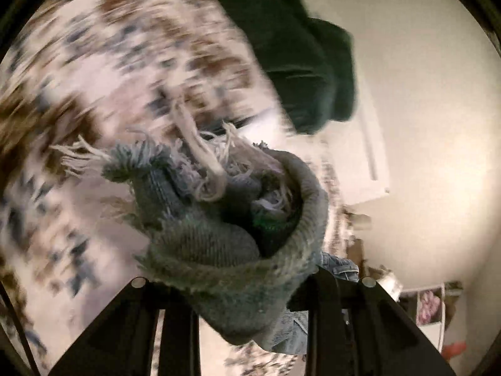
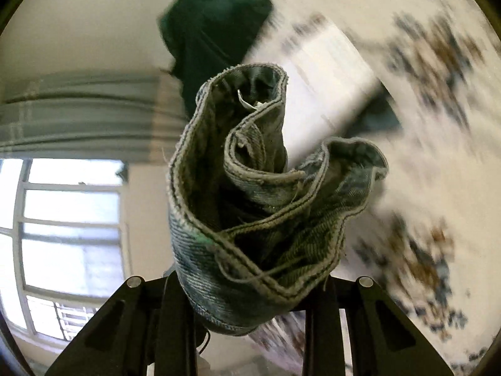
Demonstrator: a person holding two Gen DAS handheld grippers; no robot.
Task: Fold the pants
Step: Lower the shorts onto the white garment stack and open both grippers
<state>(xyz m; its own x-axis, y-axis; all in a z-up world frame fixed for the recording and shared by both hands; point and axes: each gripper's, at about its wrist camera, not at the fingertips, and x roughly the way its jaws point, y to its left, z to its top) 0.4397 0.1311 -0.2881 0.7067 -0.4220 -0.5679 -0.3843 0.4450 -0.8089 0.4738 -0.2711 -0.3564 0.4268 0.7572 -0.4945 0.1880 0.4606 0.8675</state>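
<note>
The pants are blue-grey denim jeans. In the left wrist view my left gripper is shut on a bunched, frayed leg hem of the jeans, with white fringe threads sticking up. In the right wrist view my right gripper is shut on a crumpled stitched edge of the jeans, which stands up between the fingers. Both ends are lifted off the floral bedspread, which also shows in the right wrist view. The rest of the jeans is hidden.
A dark green garment lies on the bedspread near its far edge, also in the right wrist view. A white sheet or box lies beside it. A cream wall and a window are behind. Both views are motion-blurred.
</note>
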